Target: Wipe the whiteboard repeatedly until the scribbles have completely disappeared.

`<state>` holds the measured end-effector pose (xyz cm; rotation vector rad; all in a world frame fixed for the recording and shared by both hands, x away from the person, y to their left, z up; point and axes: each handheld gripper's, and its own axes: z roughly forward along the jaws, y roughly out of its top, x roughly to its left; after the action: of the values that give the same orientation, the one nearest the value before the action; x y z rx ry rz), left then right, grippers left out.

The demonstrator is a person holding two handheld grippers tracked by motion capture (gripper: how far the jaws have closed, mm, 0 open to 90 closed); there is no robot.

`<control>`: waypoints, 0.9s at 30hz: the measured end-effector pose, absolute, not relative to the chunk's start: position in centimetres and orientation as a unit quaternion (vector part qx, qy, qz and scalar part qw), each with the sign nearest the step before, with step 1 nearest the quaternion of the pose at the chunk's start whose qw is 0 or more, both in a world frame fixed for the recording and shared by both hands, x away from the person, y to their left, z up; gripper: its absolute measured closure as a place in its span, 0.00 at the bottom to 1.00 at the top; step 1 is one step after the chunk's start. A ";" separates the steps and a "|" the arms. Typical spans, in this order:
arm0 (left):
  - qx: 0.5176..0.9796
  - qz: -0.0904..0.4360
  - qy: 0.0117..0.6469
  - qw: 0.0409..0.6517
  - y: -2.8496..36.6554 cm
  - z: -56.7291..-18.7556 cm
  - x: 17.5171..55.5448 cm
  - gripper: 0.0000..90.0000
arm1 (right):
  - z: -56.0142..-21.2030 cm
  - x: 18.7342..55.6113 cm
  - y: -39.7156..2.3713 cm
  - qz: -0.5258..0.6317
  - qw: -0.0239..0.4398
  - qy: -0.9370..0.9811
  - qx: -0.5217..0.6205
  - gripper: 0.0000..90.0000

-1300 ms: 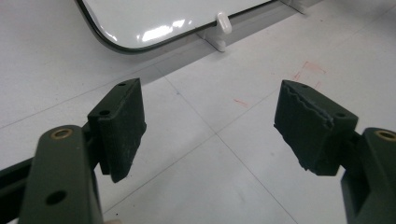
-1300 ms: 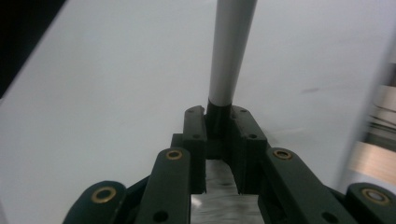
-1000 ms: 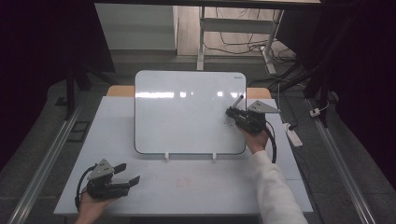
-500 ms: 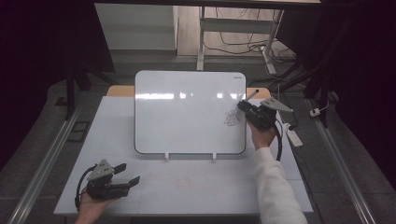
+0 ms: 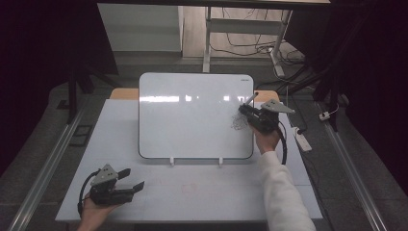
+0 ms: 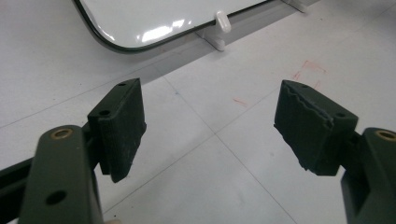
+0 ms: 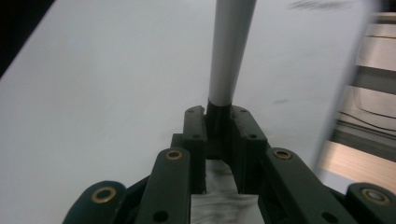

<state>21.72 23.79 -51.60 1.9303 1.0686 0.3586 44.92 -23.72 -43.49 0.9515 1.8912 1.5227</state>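
Note:
A white whiteboard (image 5: pixel 192 115) lies propped at the back middle of the white table (image 5: pixel 216 192). A dark scribble (image 5: pixel 237 123) marks its right part. My right gripper (image 5: pixel 246 111) hovers over the board's right edge beside the scribble, shut on a marker (image 5: pixel 251 98) with a light barrel (image 7: pixel 231 51) that sticks out past the right gripper's (image 7: pixel 218 116) closed jaws. My left gripper (image 5: pixel 131 178) rests at the front left of the table, held by a hand. In its own view the left gripper (image 6: pixel 210 121) stands open over bare table, the whiteboard's corner (image 6: pixel 140 18) beyond.
Two small white feet (image 5: pixel 172 161) hold the board's front edge. Faint red marks (image 5: pixel 190 186) lie on the table in front of it. A power strip (image 5: pixel 302 139) and cables sit off the table's right side. Metal rails (image 5: pixel 57 154) run along both sides.
My right gripper with the marker shifted slightly right, uncovering the scribble, then came back a little toward it. The left gripper has stayed put.

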 end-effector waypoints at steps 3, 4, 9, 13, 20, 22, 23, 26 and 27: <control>0.776 0.146 0.429 0.440 23.7 -51.5 21.6 0.28 | -43.7 44.8 -23.7 0.569 0.256 0.696 0.356 0.86; 0.776 0.145 0.429 0.439 23.8 -51.6 21.7 0.28 | -43.9 44.6 -23.3 0.565 0.250 0.707 0.344 0.86; 0.777 0.144 0.430 0.438 23.7 -51.6 21.7 0.28 | -44.4 43.8 -23.3 0.553 0.273 0.711 0.339 0.86; 0.776 0.144 0.428 0.440 23.6 -51.5 21.6 0.28 | -44.3 43.9 -24.3 0.564 0.282 0.685 0.364 0.86; 0.777 0.143 0.428 0.438 23.6 -51.6 21.7 0.28 | -44.3 43.8 -24.6 0.554 0.287 0.698 0.353 0.86; 0.777 0.144 0.428 0.438 23.5 -51.6 21.7 0.28 | -44.0 44.2 -25.6 0.567 0.282 0.677 0.375 0.86; 0.777 0.143 0.429 0.438 23.6 -51.6 21.7 0.28 | -44.1 44.1 -25.5 0.564 0.287 0.679 0.372 0.86; 0.777 0.142 0.431 0.437 23.6 -51.7 21.9 0.28 | -44.5 43.5 -24.5 0.548 0.271 0.718 0.334 0.86; 0.777 0.142 0.430 0.437 23.6 -51.7 21.8 0.28 | -44.5 43.5 -24.4 0.541 0.273 0.726 0.325 0.86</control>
<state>21.84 23.64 -51.70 1.9321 1.0697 0.3527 43.46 -24.39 -44.46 0.8741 1.9535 1.4562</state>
